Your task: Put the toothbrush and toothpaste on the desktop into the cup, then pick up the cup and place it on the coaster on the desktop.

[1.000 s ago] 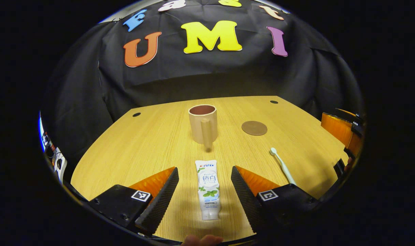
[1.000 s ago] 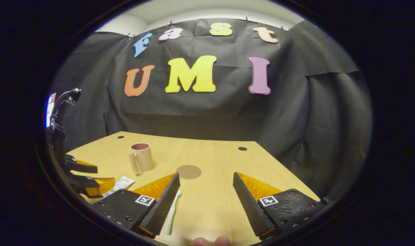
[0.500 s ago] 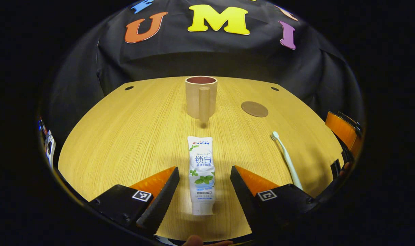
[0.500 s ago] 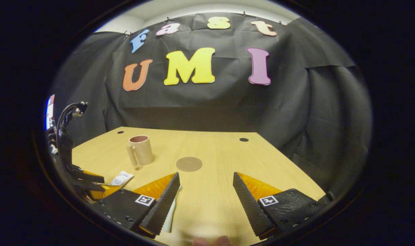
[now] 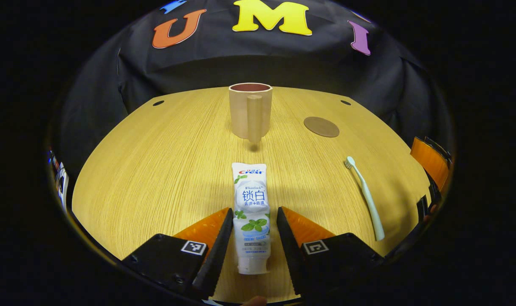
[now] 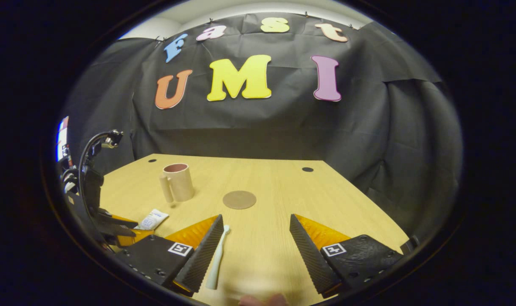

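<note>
The left tongs (image 5: 251,233) sit low in the left gripper view with the jaws drawn in close on either side of the toothpaste (image 5: 251,212). They flank the lower half of the tube, but whether both fingers already press on it cannot be told; a thin gap seems to remain. The tube lies flat on the bench (image 5: 156,170), its long axis running straight up the frame, in line with the tongs and pointing at the cup (image 5: 249,110). The cup stands upright at upper centre, handle facing the camera, with its mouth open upward.

The right tongs (image 6: 255,250) are spread wide at the bottom of the right gripper view, gripping nothing. The toothbrush (image 6: 217,259) lies on the bench just beside the inner edge of their left finger, head toward the top of the frame, so it sits off to the left of the gap and not between the fingers. In the left gripper view the brush shows at right, slanting down and right. The coaster (image 6: 239,199) lies bare at mid-frame, right of the cup.

Both items lie outside the cup and the cup is off the coaster. The left tongs are much the nearer to the paste, the right tongs to the brush. A lift of the tube would turn on the jaws meeting across its short width.
</note>
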